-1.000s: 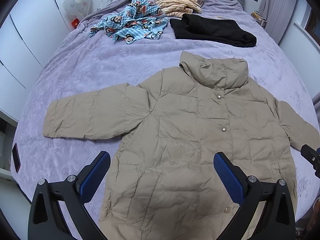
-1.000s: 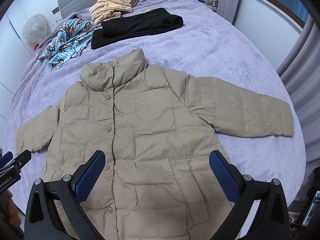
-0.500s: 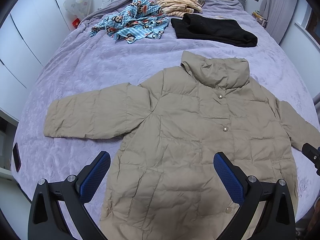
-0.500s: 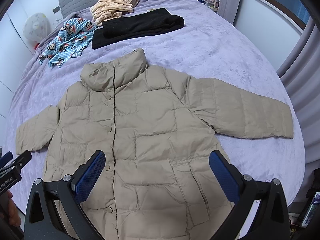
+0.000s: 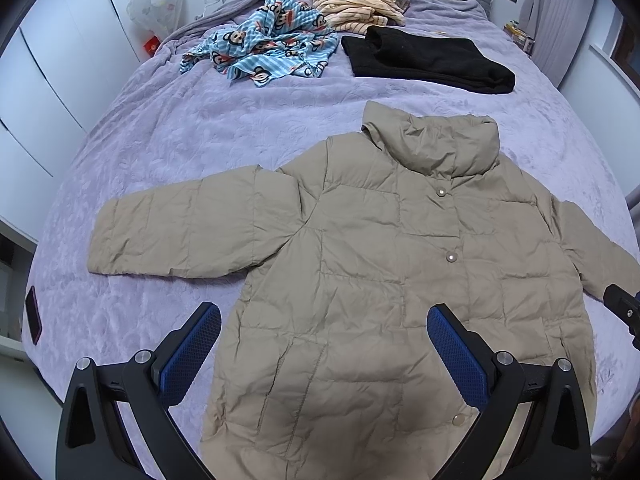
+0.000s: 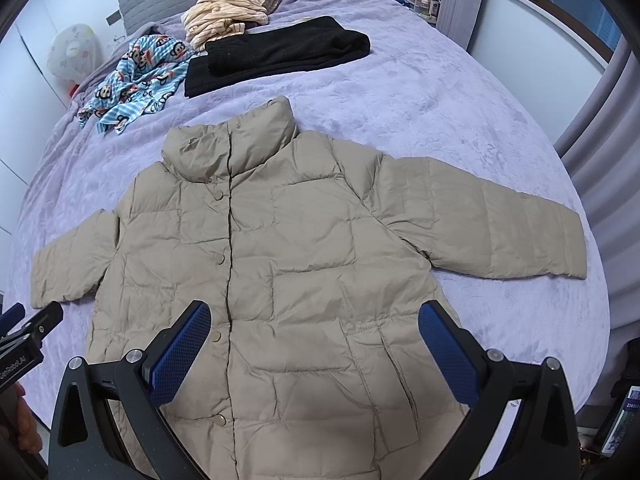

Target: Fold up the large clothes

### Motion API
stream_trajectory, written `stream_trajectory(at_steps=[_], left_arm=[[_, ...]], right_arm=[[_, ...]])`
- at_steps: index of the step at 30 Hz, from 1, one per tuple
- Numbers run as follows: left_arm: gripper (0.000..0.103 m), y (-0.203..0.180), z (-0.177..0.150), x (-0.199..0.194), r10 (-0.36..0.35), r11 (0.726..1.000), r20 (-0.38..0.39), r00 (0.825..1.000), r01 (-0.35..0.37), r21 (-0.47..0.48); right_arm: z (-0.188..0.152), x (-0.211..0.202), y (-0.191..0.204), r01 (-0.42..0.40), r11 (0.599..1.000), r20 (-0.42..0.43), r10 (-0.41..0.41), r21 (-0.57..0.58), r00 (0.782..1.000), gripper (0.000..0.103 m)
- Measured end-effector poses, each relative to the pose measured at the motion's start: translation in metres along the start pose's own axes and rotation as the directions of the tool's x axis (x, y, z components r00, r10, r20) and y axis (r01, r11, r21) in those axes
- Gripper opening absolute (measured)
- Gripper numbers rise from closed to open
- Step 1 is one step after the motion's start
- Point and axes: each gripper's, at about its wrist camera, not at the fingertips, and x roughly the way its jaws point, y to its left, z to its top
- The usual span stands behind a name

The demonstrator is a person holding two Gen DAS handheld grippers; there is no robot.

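While claws (image 5: 324, 344) (image 6: 314, 342) gape, beige jacket (image 5: 380, 280) flat on bed (image 5: 180, 140).

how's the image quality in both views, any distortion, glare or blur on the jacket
Left wrist view: heavy fisheye bending with dark corners, beige puffer jacket sharp, light soft and even, no glare. Right wrist view: same curved bed edges, jacket sharp, only a faint shadow near the hem.
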Motion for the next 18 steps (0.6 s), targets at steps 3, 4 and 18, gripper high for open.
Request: stream_trajectory(at_steps=[3, 4, 18], left_arm=[[0.103, -0.0011, 0.0004, 0.0000, 0.001, 1.000, -0.003, 1.000, -0.001, -0.004], [0.103, -0.0011, 0.0003, 0.0000, 0.002, 1.000, -0.002, 1.000, -0.002, -0.002], [0.103, 0.0006, 0.0017, 0.0006, -0.001, 1.000, -0.005, 1.000, 0.001, -0.004]], right_arm=[[0.0001, 0.0001, 0.0002, 0.001, 1.000, 0.001, -0.001, -0.002, 1.000, 0.103], [0.0000, 0.0001, 0.0005, 0.001, 1.000, 0.001, -0.001, -0.003, 1.000, 0.103], [0.0002, 0.0000, 0.0019, 0.000, 1.000, 0.001, 0.000, -0.001, 1.000, 0.103]])
